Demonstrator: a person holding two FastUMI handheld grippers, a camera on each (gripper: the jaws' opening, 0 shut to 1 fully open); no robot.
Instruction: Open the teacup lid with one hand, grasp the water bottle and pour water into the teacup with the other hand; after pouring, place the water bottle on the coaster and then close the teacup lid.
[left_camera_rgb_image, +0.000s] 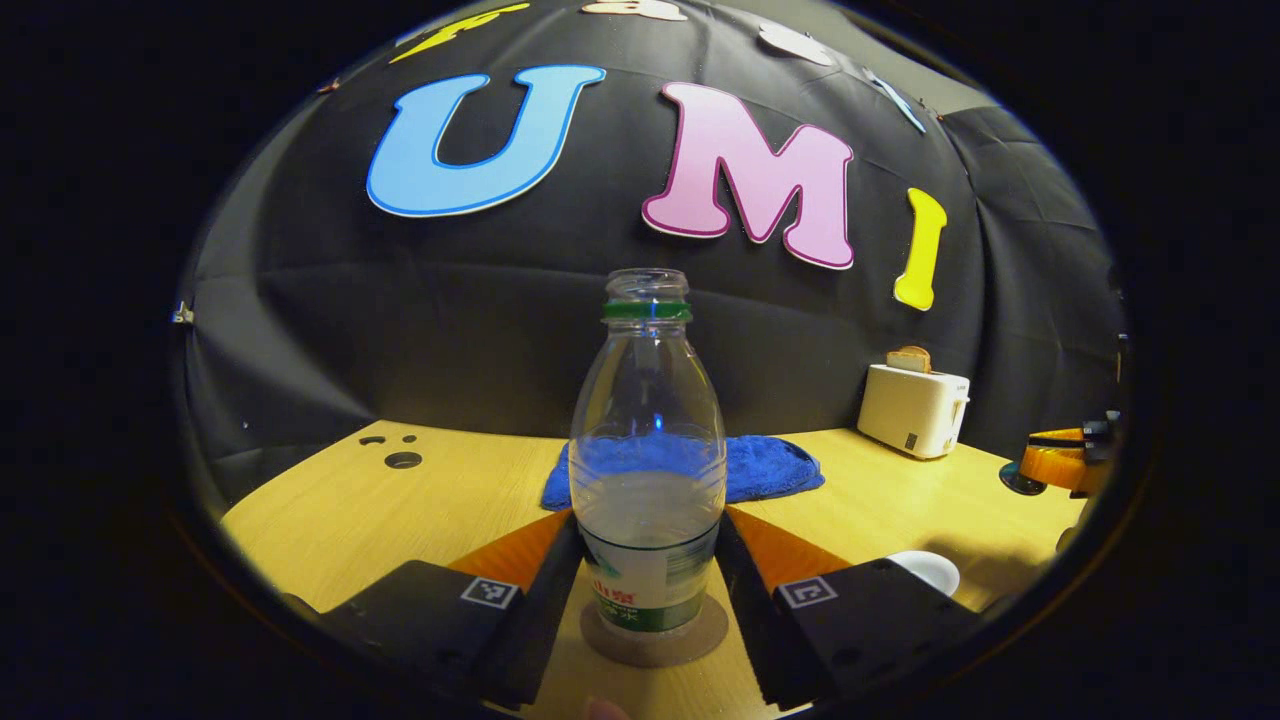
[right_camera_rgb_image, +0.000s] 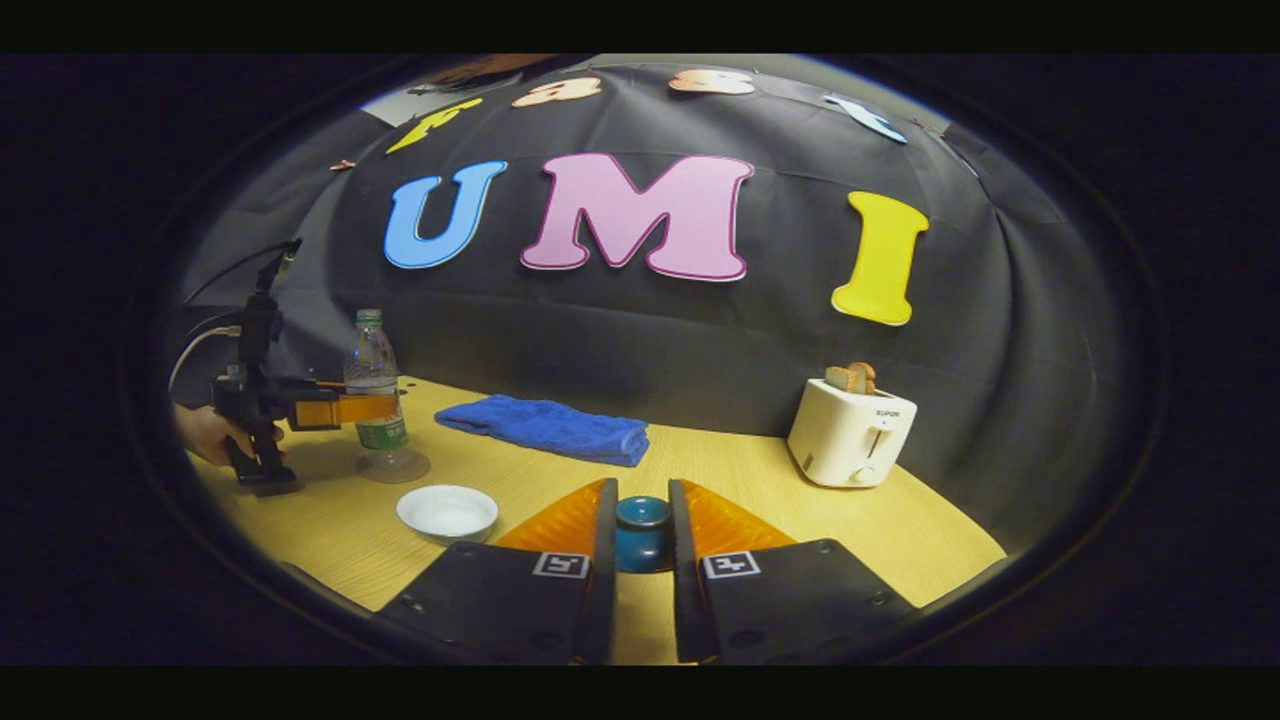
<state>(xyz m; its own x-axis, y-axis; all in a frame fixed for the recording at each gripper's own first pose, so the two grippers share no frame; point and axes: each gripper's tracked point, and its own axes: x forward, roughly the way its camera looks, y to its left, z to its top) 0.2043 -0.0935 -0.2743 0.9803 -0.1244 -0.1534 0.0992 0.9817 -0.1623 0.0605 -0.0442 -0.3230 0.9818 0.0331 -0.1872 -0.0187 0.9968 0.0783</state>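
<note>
The clear water bottle, uncapped and part full, stands upright on the round brown coaster. My left gripper is shut on its labelled lower body, one finger on each side. The right gripper view shows that bottle at the far left with the left gripper across it. My right gripper is shut on the blue teacup lid, held above the table. The white teacup sits open between the two grippers and also shows as teacup.
A folded blue towel lies behind the bottle near the back wall. A white toaster holding bread stands at the back right. A hand holds the left gripper's handle. Two holes mark the table's far left.
</note>
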